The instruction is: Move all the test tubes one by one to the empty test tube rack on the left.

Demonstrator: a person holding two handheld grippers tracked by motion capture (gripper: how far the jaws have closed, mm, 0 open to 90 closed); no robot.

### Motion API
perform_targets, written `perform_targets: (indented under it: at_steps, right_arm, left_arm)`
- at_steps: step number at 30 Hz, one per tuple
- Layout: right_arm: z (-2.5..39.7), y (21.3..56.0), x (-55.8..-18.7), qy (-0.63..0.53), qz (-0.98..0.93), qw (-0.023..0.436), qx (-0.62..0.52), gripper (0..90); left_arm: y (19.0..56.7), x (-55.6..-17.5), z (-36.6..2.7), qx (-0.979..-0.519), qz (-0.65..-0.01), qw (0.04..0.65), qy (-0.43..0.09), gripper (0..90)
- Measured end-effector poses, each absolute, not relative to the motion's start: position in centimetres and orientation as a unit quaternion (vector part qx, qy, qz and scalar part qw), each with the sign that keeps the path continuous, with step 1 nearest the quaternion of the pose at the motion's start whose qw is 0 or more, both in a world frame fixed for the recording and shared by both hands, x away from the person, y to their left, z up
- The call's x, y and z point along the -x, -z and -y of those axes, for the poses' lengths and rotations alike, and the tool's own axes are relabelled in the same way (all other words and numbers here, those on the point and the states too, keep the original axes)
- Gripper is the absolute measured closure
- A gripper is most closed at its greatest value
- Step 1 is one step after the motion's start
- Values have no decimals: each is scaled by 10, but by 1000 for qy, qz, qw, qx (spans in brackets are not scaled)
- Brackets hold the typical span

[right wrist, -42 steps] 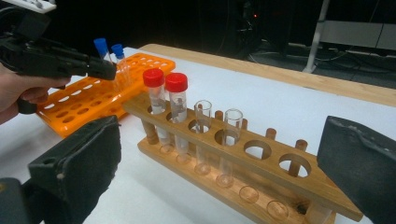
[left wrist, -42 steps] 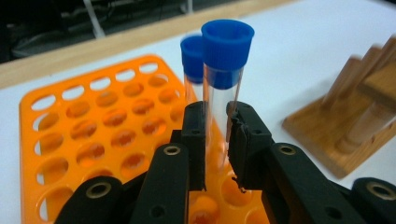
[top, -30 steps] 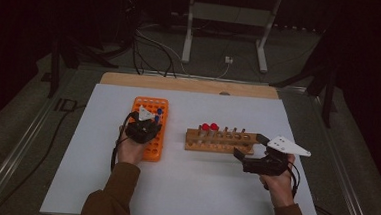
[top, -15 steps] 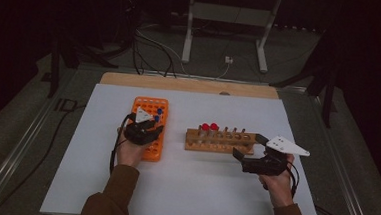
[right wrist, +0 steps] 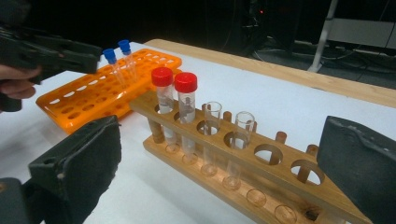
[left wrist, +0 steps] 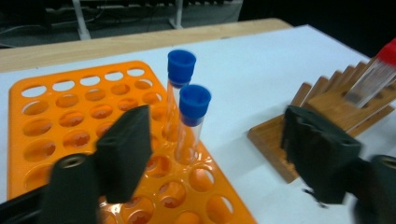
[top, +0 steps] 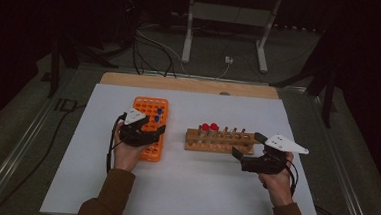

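An orange tube rack (top: 153,125) (left wrist: 70,121) lies left of centre on the white table, with two blue-capped tubes (left wrist: 187,116) (top: 158,114) standing in it. My left gripper (top: 149,134) (left wrist: 219,154) hovers open over the rack's near half, the blue tubes just ahead of its jaws. A wooden rack (top: 221,139) (right wrist: 243,163) to the right holds two red-capped tubes (right wrist: 175,102) (top: 208,128) and two uncapped glass tubes (right wrist: 224,135). My right gripper (top: 248,150) (right wrist: 219,172) stands open at the wooden rack's near right end, holding nothing.
The white sheet (top: 188,192) covers the table, with a wooden strip (top: 190,85) along its far edge. Cables (top: 152,45) and a stand's legs (top: 225,39) lie on the dark floor beyond. Metal rails (top: 32,128) run along the table's sides.
Both hands stay almost where they were. The left gripper has shifted slightly over the orange rack.
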State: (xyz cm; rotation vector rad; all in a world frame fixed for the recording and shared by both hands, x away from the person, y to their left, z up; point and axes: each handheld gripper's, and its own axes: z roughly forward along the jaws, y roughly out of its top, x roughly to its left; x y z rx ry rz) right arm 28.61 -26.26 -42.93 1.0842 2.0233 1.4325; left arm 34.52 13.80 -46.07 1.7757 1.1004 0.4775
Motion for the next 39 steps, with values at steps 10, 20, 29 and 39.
perform_targets:
  at_steps: [10,20,29,39]
  right_arm:
    - [256,434,-301,-498,-740,217,-397,50]
    - [250,445,-323,-462,-750,225,-417,287]
    - [240,457,-339,-441,-766,230,-408,620]
    - [232,464,-343,-440,-771,232,-398,759]
  left_arm:
    - [451,-322,-135,-721,-431,499,-211,5]
    - [454,-303,-134,-723,-414,508,-217,5]
    - [453,-299,-138,-712,-417,523,-216,5]
    - [456,-297,-141,-710,-424,518,-218,5]
